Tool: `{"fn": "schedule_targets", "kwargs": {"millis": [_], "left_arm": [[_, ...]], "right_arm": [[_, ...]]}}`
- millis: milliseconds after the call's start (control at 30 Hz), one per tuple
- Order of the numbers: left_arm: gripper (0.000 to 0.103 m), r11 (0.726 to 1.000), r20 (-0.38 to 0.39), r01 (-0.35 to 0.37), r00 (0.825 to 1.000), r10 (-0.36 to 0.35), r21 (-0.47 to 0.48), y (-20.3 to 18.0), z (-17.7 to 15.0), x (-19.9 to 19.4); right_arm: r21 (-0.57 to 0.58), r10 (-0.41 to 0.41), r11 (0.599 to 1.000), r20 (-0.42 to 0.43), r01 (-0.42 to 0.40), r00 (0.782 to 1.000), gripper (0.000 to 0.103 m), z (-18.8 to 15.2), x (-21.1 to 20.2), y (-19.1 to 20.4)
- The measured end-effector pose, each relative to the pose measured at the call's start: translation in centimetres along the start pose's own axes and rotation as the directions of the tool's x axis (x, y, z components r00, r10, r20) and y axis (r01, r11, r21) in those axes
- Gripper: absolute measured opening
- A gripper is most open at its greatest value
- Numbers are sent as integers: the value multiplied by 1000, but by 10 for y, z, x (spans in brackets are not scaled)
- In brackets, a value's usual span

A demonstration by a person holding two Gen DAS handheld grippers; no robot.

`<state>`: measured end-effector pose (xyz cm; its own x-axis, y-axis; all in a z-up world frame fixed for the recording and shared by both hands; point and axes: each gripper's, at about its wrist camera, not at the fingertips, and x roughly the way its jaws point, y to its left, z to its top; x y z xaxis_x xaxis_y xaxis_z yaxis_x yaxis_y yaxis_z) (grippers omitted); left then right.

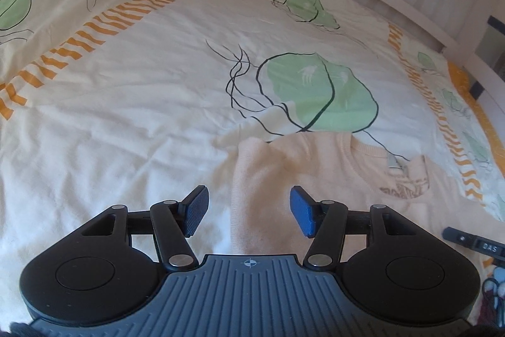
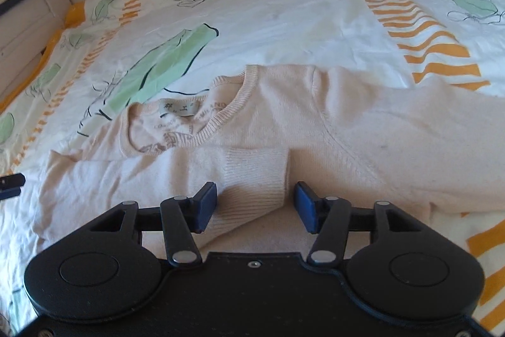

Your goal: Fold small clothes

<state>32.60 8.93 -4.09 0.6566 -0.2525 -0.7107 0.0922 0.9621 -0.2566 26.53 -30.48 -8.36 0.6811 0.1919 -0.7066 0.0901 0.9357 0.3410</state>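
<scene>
We note a bed (image 2: pixel 284 21) under a cream cover printed with green leaves and orange stripes. A pale peach sweater (image 2: pixel 363 128) lies flat on it, neckline toward ten o'clock in the right wrist view. One sleeve cuff (image 2: pixel 262 172) lies folded across the body. The right hand-held gripper (image 2: pixel 255 204) straddles that cuff, jaws partly apart, apparently not pressing. The left hand-held gripper (image 1: pixel 249 210) hovers part-open over the sweater's edge, holding nothing.
</scene>
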Motion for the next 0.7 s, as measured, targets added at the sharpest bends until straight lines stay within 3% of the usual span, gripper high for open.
{"fn": "schedule_targets", "kwargs": {"millis": [33, 133, 233, 300, 433, 533, 700], "left_arm": [[55, 1000, 0, 2, 1000, -2, 3, -1, -1, 0], [56, 1000, -1, 3, 1000, -2, 4, -1, -1, -1], [55, 1000, -9, -12, 1000, 12, 1, 1, -3, 1], [55, 1000, -17, -20, 1000, 20, 0, 2, -3, 3], [55, 1000, -26, -26, 999, 26, 16, 0, -5, 6], [55, 998, -41, -29, 999, 31, 53, -6, -10, 10], [55, 996, -66, -36, 997, 42, 80, -7, -14, 17]], "right_arm": [[11, 27, 1000, -15, -27, 1000, 23, 3, -1, 3], [-24, 79, 997, -20, -80, 997, 23, 18, -15, 24], [-80, 132, 988, 28, -129, 991, 23, 43, -46, 45], [-88, 93, 992, 56, -88, 994, 22, 55, -59, 46], [-111, -110, 988, 24, 112, 994, 22, 61, -37, 23], [-83, -105, 991, -31, 103, 994, 23, 55, -20, 10], [-63, -94, 994, -46, 91, 994, 23, 49, -15, 6]]}}
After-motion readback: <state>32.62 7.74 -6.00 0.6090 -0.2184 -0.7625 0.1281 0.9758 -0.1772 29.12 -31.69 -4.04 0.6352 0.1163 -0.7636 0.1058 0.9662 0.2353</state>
